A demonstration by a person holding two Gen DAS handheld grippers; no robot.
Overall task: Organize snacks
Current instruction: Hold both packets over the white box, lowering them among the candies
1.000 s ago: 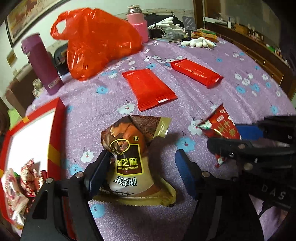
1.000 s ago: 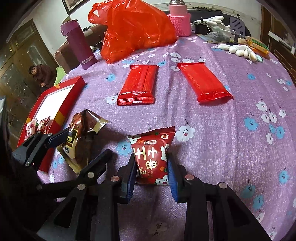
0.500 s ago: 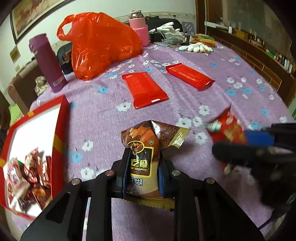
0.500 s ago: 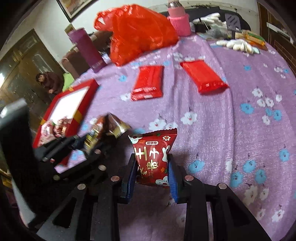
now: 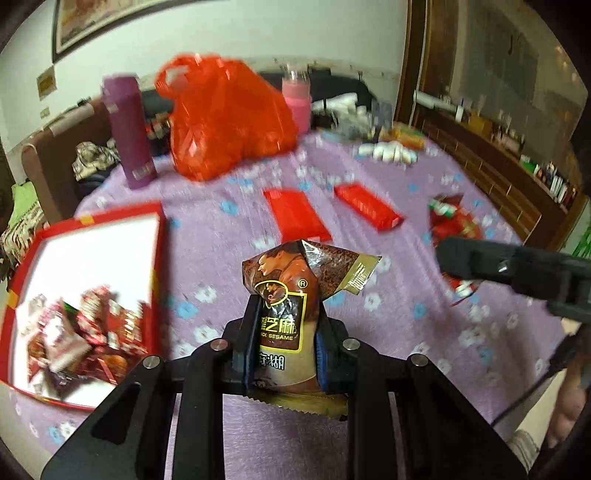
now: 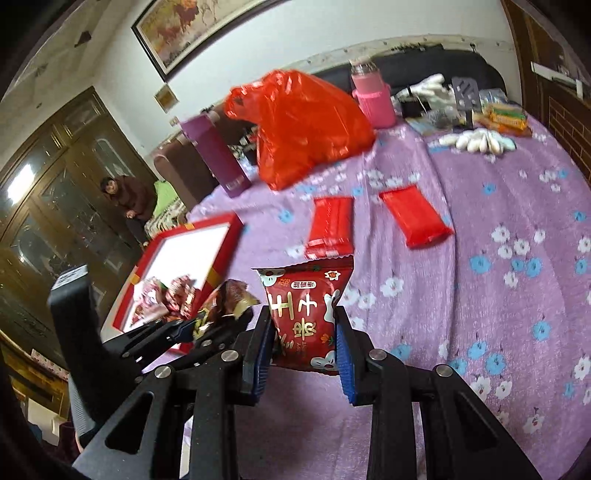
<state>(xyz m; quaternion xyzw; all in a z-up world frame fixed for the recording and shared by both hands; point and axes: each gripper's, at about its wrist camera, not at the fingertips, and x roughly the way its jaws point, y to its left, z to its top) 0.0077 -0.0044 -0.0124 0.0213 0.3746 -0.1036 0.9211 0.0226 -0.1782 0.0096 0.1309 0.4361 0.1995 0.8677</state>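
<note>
Your left gripper (image 5: 284, 343) has its fingers clamped on one brown sesame pouch (image 5: 291, 295) and your right gripper (image 6: 304, 343) on one red pouch (image 6: 304, 310), both above the table (image 6: 480, 314); beyond lie one open box (image 5: 159, 258), two flat red packets (image 6: 330, 225), one orange bag (image 5: 225, 114) and two flasks (image 5: 127, 133).

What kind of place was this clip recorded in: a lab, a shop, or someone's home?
Most likely a home living or dining room. A framed painting hangs on the wall, a brown sofa stands behind the table, and the table wears a purple flowered cloth with a thermos flask and household clutter on it.
</note>
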